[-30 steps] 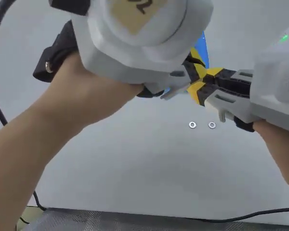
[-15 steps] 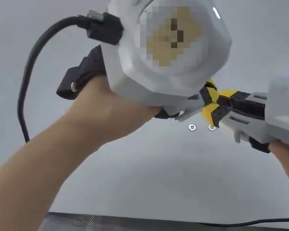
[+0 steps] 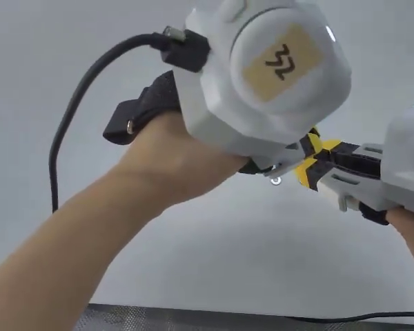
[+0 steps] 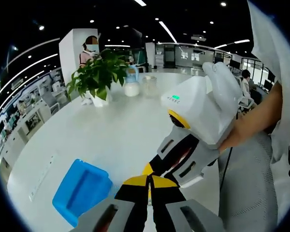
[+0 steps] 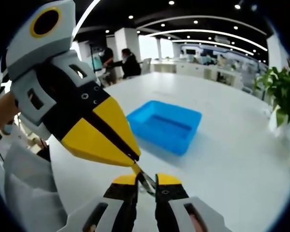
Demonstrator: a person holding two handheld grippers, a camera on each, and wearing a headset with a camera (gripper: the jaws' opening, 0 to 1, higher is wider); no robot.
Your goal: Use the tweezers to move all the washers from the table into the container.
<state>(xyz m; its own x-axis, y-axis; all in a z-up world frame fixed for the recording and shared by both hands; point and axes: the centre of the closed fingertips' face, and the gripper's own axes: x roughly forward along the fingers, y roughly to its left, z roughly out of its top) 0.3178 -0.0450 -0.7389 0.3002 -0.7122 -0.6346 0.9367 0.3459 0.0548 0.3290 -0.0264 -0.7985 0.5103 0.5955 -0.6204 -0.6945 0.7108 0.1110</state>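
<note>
Counting first: two grippers, one washer, one container, and one pair of tweezers, of which just a short grey sliver shows.

My left gripper [image 4: 148, 181] has its yellow tips pressed together. In the right gripper view the tweezers [image 5: 144, 180] come out of that closed seam. My right gripper [image 5: 146, 180] has its jaws drawn to a narrow slot and the sliver lies in that slot. I cannot tell whether those jaws actually pinch it.

The visible length of the tweezers runs from 11 o'clock down to 5 o'clock in the right gripper view, from the left tips into the right slot. The rest is hidden by the jaws, so I cannot tell which end is the pointed one.

In the head view the two sets of tips meet nose to nose at 3 o'clock, above the white table [image 3: 193, 241]. The washer [image 3: 275, 181] lies flat on the table at about 8 o'clock from that meeting point, just beside it.

The blue container [image 5: 165, 124] sits open on the table at 12 o'clock beyond my right jaws, and at 8 o'clock in the left gripper view.
</note>
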